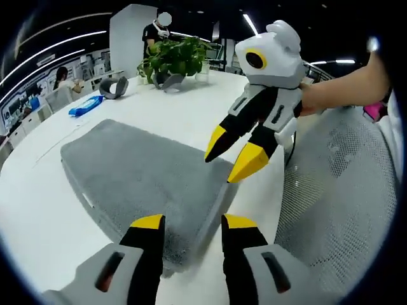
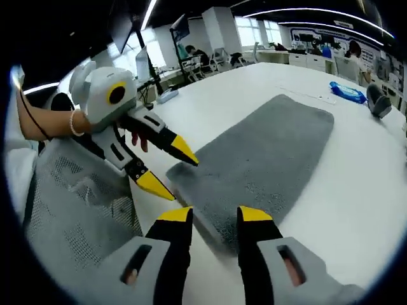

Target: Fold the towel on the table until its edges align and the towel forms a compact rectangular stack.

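Grey towel (image 1: 137,168) lies flat, unfolded, on the white counter (image 1: 38,216). Left gripper (image 1: 189,222) and right gripper (image 2: 215,215) hover over its near edge, fingers spread and empty. Pinching only fluff could let the edge slip, skewing the fold.

Ahead of both grippers lies a grey towel (image 1: 137,175), a thick cloth with a matt, nubby pile; its near edge by the left gripper (image 1: 191,232) shows a smoother hem. It rests on a white table (image 1: 38,216) with a smooth, faintly glossy top. The right gripper (image 2: 215,219) has hard plastic jaws, glossy black with yellow tips, on a pale grey matt plastic body. Beside the grippers, off the table's near edge, a white mesh chair back (image 1: 337,190) looks like woven, perforated fabric. Far beyond the left gripper sits a blue, shiny plastic packet (image 1: 86,105).
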A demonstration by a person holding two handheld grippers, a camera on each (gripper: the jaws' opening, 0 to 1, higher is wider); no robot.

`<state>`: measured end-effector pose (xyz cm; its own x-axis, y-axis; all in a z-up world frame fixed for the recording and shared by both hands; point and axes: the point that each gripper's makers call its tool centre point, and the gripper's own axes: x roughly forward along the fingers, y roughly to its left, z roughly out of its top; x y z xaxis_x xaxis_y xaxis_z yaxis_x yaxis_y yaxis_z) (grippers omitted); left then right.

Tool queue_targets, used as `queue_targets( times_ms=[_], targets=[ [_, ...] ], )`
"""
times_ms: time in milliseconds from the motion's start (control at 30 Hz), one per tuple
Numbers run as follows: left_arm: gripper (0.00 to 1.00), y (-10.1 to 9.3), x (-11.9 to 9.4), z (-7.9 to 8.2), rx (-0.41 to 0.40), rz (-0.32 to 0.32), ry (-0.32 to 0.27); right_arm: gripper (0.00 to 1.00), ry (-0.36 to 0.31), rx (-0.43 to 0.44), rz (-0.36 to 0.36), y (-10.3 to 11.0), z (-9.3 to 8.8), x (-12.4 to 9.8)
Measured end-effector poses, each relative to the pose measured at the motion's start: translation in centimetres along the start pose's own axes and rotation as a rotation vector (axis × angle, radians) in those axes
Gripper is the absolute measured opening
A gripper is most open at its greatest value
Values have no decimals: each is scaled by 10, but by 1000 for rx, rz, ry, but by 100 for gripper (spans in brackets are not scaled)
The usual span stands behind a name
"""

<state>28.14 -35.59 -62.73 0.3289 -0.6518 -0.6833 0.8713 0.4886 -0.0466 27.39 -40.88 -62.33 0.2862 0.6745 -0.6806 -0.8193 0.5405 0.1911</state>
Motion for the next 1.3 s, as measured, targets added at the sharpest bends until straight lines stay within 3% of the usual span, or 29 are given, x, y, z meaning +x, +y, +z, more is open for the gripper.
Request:
queue_targets(
  times_ms=[133, 267, 400, 600, 700, 767, 867, 967, 1033, 1133, 1200, 1300],
  targets=[
    [35, 5, 1, -15, -3, 7, 56, 28, 42, -33, -20, -3, -12, 5],
    [34, 6, 2, -20, -13, 6, 68, 27, 90, -72, -46, -12, -23, 6],
    [32, 9, 5, -27, 61, 29, 88, 23, 118, -121, -84, -20, -28, 4],
    [30, 10, 6, -29, 108, 34, 80, 23, 108, -115, -84, -19, -30, 7],
    [30, 9, 6, -30, 185, 42, 83, 18, 125, -212, -122, -24, -31, 7],
    [29, 9, 6, -30, 165, 44, 81, 17, 136, -242, -130, -23, -32, 9],
    [24, 13, 4, -28, 185, 57, 72, 16, 146, -316, -160, -23, -32, 9],
    [20, 16, 4, -29, 197, 66, 67, 11, 159, -333, -183, -27, -34, 10],
    [15, 19, 4, -31, 226, 94, 87, 8, 159, -376, -194, -30, -31, 11],
    [11, 23, 8, -30, 234, 124, 99, 6, 159, -362, -202, -29, -29, 11],
    [9, 24, 7, -29, 187, 137, 114, 5, 150, -264, -191, -29, -27, 10],
    [8, 21, 7, -28, 210, 144, 138, 4, 139, -205, -175, -30, -24, 6]
  ],
)
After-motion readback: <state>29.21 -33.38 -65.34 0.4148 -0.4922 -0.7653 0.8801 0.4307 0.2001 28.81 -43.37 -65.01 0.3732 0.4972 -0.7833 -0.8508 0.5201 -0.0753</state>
